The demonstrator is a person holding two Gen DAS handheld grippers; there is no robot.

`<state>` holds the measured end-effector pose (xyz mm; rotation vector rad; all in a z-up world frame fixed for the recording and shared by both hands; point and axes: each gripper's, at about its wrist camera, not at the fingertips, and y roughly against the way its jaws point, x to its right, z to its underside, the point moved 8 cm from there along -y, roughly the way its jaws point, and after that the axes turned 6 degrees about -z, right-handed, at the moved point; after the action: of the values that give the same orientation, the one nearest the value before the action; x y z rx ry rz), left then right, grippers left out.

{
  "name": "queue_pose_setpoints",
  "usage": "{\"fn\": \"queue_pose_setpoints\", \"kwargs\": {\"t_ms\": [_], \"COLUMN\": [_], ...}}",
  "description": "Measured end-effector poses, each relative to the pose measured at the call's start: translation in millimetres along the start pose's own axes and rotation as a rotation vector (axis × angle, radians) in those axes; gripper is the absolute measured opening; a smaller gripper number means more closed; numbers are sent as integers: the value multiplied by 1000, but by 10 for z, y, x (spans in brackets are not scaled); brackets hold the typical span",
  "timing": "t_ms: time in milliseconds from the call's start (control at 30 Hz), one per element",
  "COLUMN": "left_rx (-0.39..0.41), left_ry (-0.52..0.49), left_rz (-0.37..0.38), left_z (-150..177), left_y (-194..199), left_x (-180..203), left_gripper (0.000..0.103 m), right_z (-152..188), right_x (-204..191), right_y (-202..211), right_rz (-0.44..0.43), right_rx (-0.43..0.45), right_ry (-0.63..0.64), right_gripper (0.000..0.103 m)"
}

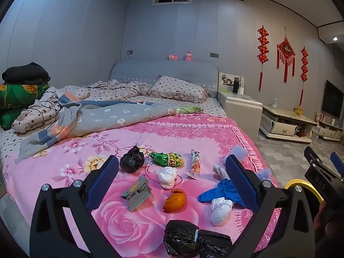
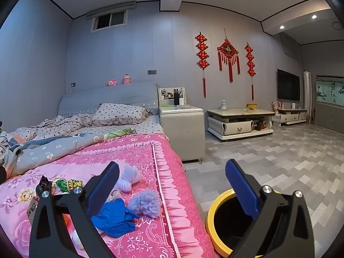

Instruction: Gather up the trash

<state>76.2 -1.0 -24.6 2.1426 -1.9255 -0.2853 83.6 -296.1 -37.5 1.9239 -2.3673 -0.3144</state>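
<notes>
Trash lies scattered on the pink floral bedspread (image 1: 150, 137): a crumpled black bag (image 1: 131, 159), a green snack wrapper (image 1: 167, 159), an orange wrapper (image 1: 195, 165), white tissue wads (image 1: 167, 176), a grey packet (image 1: 137, 193), an orange peel (image 1: 174, 201), a blue glove (image 1: 219, 192) and a black bag roll (image 1: 193, 239). My left gripper (image 1: 172, 178) is open and empty above them. My right gripper (image 2: 172, 182) is open and empty over the bed's edge, between the blue glove (image 2: 114, 217) and the yellow-rimmed bin (image 2: 228, 221).
Purple yarn pompoms (image 2: 146, 202) lie near the bed's right edge. A rumpled grey quilt (image 1: 96, 116) and pillow (image 1: 178, 88) fill the far bed. A white nightstand (image 2: 182, 129) and low cabinet (image 2: 238, 122) stand beyond, on a tiled floor (image 2: 279, 161).
</notes>
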Motion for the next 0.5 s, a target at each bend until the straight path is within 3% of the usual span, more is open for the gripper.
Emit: {"fn": "queue_pose_setpoints", "kwargs": {"t_ms": [200, 500], "left_rx": [-30, -9], "left_ry": [45, 46], "left_rz": [11, 15], "left_z": [-1, 20], "left_y": [-53, -14], "left_x": [-57, -51], "left_gripper": [95, 95], "right_z": [3, 8], "right_x": [-8, -18], "right_y": [-8, -14], "right_rz": [0, 2], "right_rx": [-1, -3], "right_ry": [4, 10], "right_gripper": [95, 95]}}
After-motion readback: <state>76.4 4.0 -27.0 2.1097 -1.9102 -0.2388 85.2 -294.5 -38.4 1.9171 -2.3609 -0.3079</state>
